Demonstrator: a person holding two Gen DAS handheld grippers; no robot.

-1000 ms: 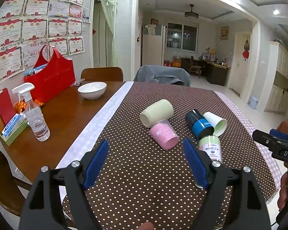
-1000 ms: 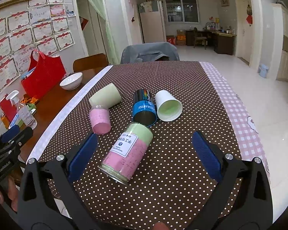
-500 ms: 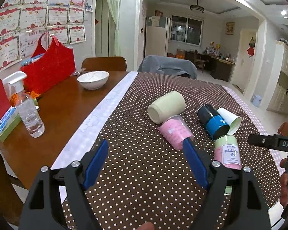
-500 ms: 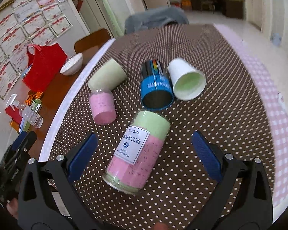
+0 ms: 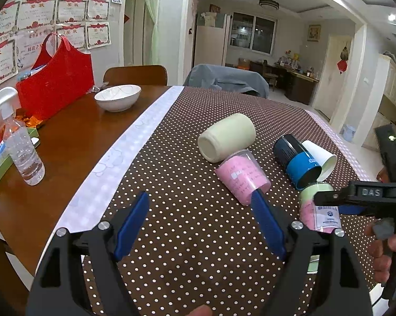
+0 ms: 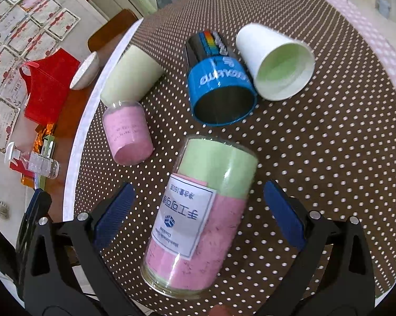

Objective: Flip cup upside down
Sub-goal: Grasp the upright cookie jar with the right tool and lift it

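Observation:
Several cups lie on their sides on the brown dotted tablecloth (image 6: 316, 144). A tall pink-and-green labelled cup (image 6: 198, 218) lies between the open fingers of my right gripper (image 6: 198, 210), which hangs just above it without touching; it also shows in the left wrist view (image 5: 316, 205). Beyond it lie a blue-and-black cup (image 6: 219, 81), a white paper cup (image 6: 274, 60), a pale green cup (image 6: 132, 73) and a small pink cup (image 6: 126, 134). My left gripper (image 5: 200, 216) is open and empty, low over the cloth, left of the small pink cup (image 5: 241, 176).
On the bare wood at the left stand a white bowl (image 5: 117, 97), a red bag (image 5: 55, 84) and a clear spray bottle (image 5: 21, 144). Chairs stand at the table's far end. The cloth's right edge drops off to the floor.
My right gripper has moved forward and down over the tall labelled cup, which now sits between its fingers. My left gripper has drifted slightly left and closer to the table.

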